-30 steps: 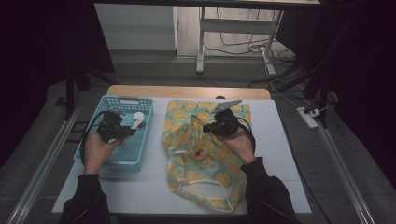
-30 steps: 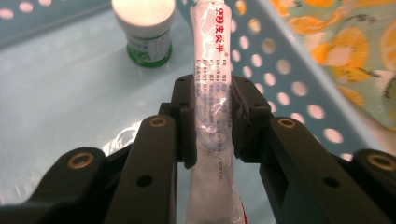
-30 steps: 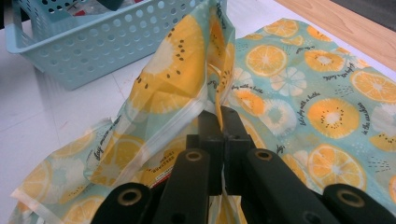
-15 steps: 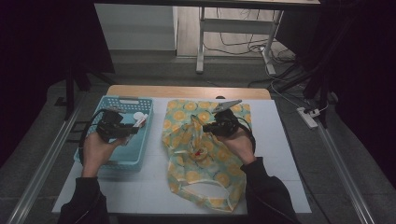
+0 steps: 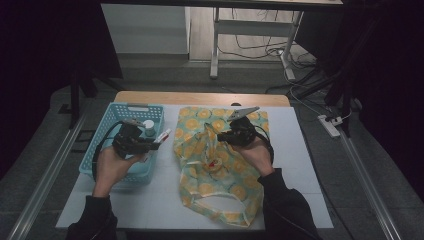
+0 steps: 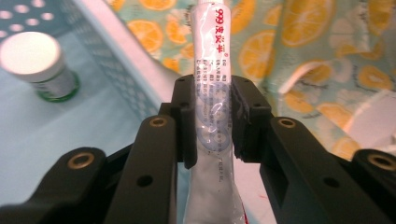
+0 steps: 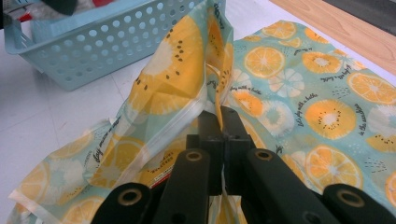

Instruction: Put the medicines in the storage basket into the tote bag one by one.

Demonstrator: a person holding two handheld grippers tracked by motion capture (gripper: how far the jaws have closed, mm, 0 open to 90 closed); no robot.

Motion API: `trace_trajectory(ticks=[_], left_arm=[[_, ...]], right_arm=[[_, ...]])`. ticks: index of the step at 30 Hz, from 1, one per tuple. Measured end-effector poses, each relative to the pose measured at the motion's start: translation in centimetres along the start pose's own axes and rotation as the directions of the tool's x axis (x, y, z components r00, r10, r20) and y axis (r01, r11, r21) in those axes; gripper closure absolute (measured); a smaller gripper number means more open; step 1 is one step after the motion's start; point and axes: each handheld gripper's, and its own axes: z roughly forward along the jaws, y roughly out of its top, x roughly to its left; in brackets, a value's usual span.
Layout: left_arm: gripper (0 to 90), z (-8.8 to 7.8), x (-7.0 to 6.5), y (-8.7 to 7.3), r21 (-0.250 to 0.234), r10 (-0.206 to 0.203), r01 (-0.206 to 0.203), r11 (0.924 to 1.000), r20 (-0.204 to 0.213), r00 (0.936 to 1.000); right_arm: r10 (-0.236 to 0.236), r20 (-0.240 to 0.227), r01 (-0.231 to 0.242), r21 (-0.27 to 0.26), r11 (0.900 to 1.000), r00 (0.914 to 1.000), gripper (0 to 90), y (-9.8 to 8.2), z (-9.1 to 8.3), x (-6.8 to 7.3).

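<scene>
A white ointment tube (image 6: 212,93) with red print is pinched between the jaws of my left gripper (image 6: 212,123). In the high view this gripper (image 5: 150,142) holds the tube (image 5: 162,135) above the right rim of the light blue basket (image 5: 113,116), its tip pointing toward the bag. An orange-slice patterned bag (image 5: 220,165) lies on the white table. My right gripper (image 5: 227,136) is shut on the bag's upper edge (image 7: 217,74) and lifts it, so the fabric stands up as a ridge from the jaws (image 7: 223,122).
A small white-capped bottle (image 6: 39,63) stands inside the basket (image 6: 116,74). The bag's handles (image 5: 220,210) trail toward the near table edge. A wooden strip (image 5: 200,97) runs along the table's far edge. A power strip (image 5: 330,126) lies on the floor at the right.
My left gripper has risen out of the basket and moved right toward the bag with the tube in it. The right gripper has stayed put, holding the bag's edge.
</scene>
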Motion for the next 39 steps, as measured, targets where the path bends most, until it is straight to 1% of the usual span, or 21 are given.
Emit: trace_trajectory(ticks=[5, 8, 15, 18, 22, 27, 32, 37, 39], left_arm=[[72.8, 0.5, -1.4, 0.2, 0.019, 0.026, -0.027, 0.9995, 0.022, 0.9994], [72.9, 0.8, -2.1, 0.2, 0.028, 0.034, -0.035, 0.999, 0.035, 0.9988], [72.9, 1.3, -3.2, -0.1, 0.052, 0.047, -0.05, 0.9974, 0.056, 0.9974], [72.9, 1.5, -3.8, -0.1, 0.057, 0.055, -0.06, 0.9966, 0.074, 0.9958], [72.9, 1.9, -4.6, -0.2, 0.073, 0.076, -0.083, 0.9939, 0.097, 0.9924], [72.9, 2.6, -5.7, -0.3, 0.091, 0.091, -0.102, 0.9906, 0.121, 0.9886], [72.9, 3.4, -6.7, -0.3, 0.11, 0.105, -0.123, 0.9864, 0.156, 0.9822], [72.9, 4.3, -7.8, -0.1, 0.126, 0.13, -0.154, 0.9801, 0.177, 0.9755], [72.9, 4.7, -8.3, 0.0, 0.129, 0.137, -0.162, 0.9784, 0.182, 0.9738]], right_arm=[[0.002, 0.001, -0.002, -0.002, 1.0, 1.0, 90.0, 0.0, 0.0, 0.0], [0.001, 0.002, -0.001, -0.003, 1.0, 1.0, 90.0, 0.0, -0.1, -0.1], [0.0, 0.006, 0.0, -0.002, 1.0, 1.0, 90.0, 0.0, 0.0, 0.0], [-0.002, 0.008, 0.002, -0.004, 1.0, 1.0, 90.0, 0.0, 0.0, -0.1], [0.0, 0.009, 0.0, -0.005, 1.0, 1.0, 90.0, 0.0, -0.1, -0.1], [0.0, 0.009, 0.0, -0.005, 1.0, 1.0, 90.0, 0.0, 0.0, -0.1], [0.002, 0.01, -0.002, -0.005, 1.0, 0.9999, 90.0, 0.0, 0.0, -0.1], [0.001, 0.011, -0.001, -0.002, 1.0, 0.9999, 90.0, -0.1, 0.1, -0.1], [0.003, 0.011, -0.003, -0.002, 1.0, 0.9999, 90.0, -0.1, 0.1, -0.1]])
